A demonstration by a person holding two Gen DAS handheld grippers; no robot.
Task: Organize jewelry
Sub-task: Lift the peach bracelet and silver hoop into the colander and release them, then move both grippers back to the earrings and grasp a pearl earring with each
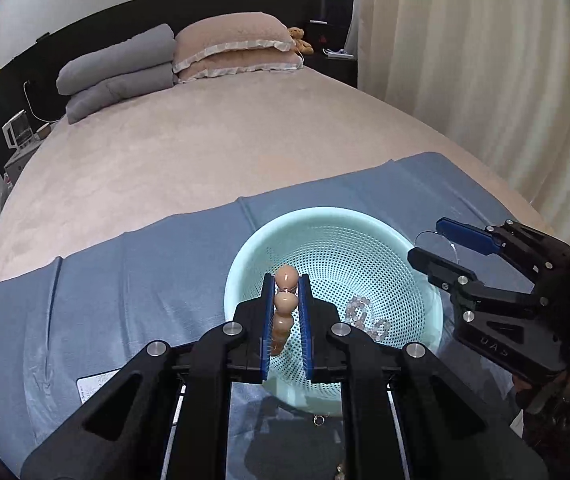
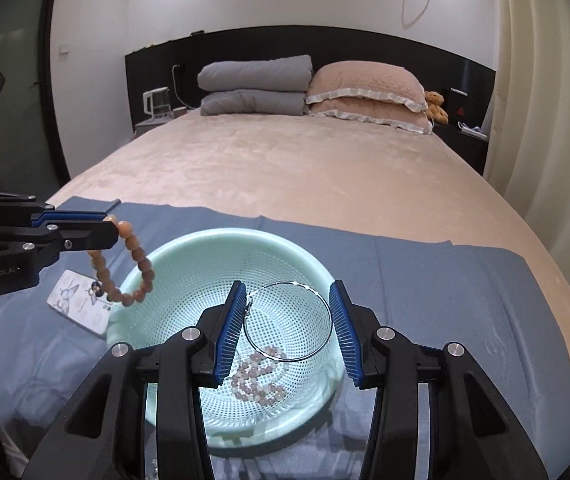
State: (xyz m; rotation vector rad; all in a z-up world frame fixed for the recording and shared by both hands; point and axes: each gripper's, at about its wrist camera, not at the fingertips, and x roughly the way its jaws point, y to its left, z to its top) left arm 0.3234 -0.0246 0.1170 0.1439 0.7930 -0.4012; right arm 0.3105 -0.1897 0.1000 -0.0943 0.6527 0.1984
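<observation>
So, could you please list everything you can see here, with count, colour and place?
basket: one, mint green, on the blue cloth
blue cloth: one, across the near end of the bed
bead bracelet: one, tan, hanging from the left tool beside the basket
wire bangle: one, silver, between the right tool's pads
pale bead strand: one, pinkish grey, in the basket
patterned case: one, white, left of the basket
pillows: two, pink, at the headboard
folded quilt: one, grey, beside the pillows
teddy bear: one, brown, right of the pillows
left tool: shut on the bracelet
right tool: holding the bangle
</observation>
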